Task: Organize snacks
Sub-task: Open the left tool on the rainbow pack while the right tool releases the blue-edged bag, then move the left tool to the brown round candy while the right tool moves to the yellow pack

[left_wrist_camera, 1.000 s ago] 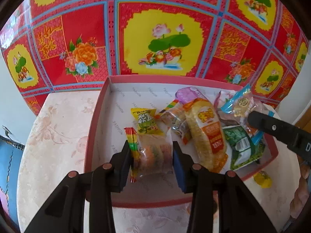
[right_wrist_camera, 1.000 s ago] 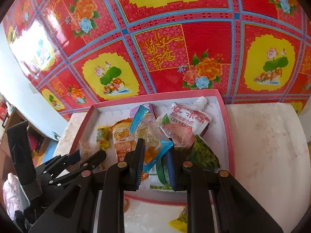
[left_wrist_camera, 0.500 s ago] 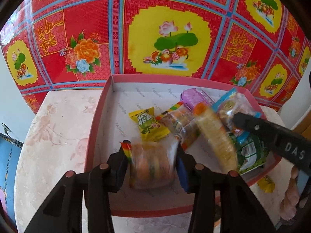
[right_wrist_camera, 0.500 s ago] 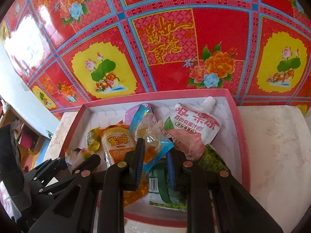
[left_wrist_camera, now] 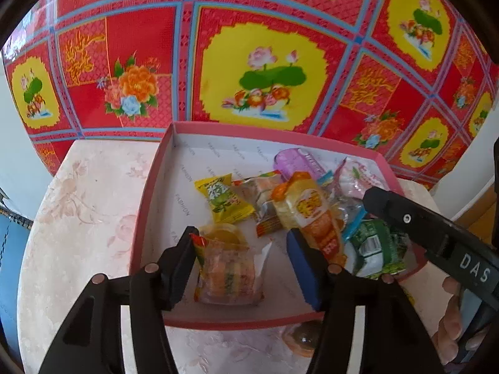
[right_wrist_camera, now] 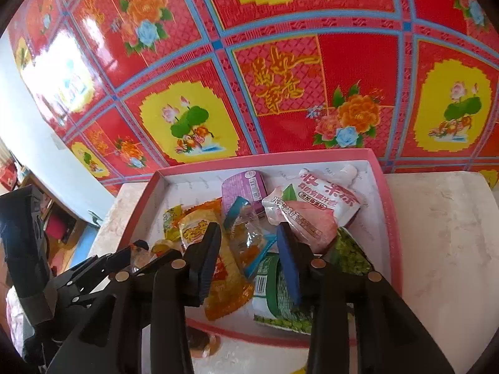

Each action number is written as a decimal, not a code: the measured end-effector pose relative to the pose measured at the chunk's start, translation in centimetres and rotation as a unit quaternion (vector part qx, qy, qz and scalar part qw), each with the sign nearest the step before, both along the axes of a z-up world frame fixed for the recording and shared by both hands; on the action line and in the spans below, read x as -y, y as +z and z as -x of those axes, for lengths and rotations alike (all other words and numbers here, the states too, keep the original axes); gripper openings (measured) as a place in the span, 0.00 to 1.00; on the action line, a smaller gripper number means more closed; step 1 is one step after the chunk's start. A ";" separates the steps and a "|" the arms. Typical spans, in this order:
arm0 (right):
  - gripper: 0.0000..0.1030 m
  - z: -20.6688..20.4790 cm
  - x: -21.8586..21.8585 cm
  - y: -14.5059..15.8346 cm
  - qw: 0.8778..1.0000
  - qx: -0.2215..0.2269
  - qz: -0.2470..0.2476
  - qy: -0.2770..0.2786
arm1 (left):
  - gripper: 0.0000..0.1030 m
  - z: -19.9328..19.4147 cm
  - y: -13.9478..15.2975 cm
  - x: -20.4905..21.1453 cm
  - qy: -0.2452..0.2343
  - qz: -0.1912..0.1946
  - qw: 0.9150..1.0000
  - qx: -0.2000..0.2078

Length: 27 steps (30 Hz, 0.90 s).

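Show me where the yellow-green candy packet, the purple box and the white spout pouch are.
yellow-green candy packet [left_wrist_camera: 225, 198], left wrist view, middle of its printed face
purple box [right_wrist_camera: 246, 187], right wrist view, its top face
white spout pouch [right_wrist_camera: 327, 194], right wrist view, its printed front

A shallow pink-rimmed cardboard box with a white printed lining [left_wrist_camera: 162, 168] lies open on the pale marbled tabletop and holds the snacks. Near its front wall a clear packet of multicoloured jelly sweets [left_wrist_camera: 229, 269] lies flat. Behind it sits a yellow-green candy wrapper [left_wrist_camera: 223, 198], beside a transparent pack with orange edges [left_wrist_camera: 260, 196]. A long yellow-orange puffed-snack bag [left_wrist_camera: 308, 215] leans across the pile. A purple plastic cup [right_wrist_camera: 246, 187] rests toward the back wall, next to a white-pink spouted jelly pouch [right_wrist_camera: 315, 201]. A clear blue-ended wrapper [right_wrist_camera: 249, 237] tops a green packet [right_wrist_camera: 274, 293], possibly peas.
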State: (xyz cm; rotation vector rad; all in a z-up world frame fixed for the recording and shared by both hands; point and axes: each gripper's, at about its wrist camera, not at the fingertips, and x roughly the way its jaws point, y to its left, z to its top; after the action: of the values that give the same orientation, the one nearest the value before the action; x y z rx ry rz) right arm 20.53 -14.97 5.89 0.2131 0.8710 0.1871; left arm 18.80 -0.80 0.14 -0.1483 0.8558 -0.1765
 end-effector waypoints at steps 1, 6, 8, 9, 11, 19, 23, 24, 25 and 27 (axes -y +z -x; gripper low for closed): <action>0.38 0.3 0.1 0.2 1.000 0.002 -0.002 -0.001 | 0.60 0.1 0.2 0.2 -0.001 -0.001 1.000 0.003; 0.44 1.9 0.9 0.9 1.000 0.008 -0.004 -0.004 | 0.61 1.1 1.4 0.4 -0.007 -0.002 1.000 0.014; 0.44 2.5 1.2 1.1 1.000 0.011 -0.007 -0.005 | 0.61 1.5 1.7 0.3 -0.006 -0.003 1.000 0.018; 0.44 2.9 1.4 1.2 1.000 0.012 -0.008 -0.007 | 0.61 1.7 1.8 0.3 -0.005 -0.004 1.000 0.020; 0.44 3.4 1.8 1.4 1.000 0.013 -0.009 -0.011 | 0.61 2.0 2.1 0.2 -0.003 -0.005 1.000 0.023; 0.44 5.8 3.3 2.2 0.999 0.018 -0.006 -0.027 | 0.61 3.0 2.8 0.7 -0.004 -0.014 0.999 0.030; 0.45 6.7 3.9 1.8 0.999 0.013 -0.008 -0.035 | 0.61 3.6 3.1 0.8 -0.005 -0.014 0.999 0.034; 0.45 7.0 4.1 1.7 0.999 0.012 -0.007 -0.037 | 0.61 3.7 3.1 0.9 -0.005 -0.014 0.999 0.034; 0.45 7.2 4.2 1.5 0.999 0.012 -0.007 -0.038 | 0.61 3.9 3.2 0.9 -0.006 -0.014 0.999 0.035; 0.45 7.7 4.6 1.1 0.999 0.008 -0.007 -0.043 | 0.61 4.2 3.3 1.0 -0.007 -0.014 0.999 0.036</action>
State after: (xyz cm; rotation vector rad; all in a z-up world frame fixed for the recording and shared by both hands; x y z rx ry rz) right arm 12.85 -19.54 7.01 0.2619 0.8431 0.1146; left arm 14.64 -1.79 3.41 -0.1093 0.7882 -0.1817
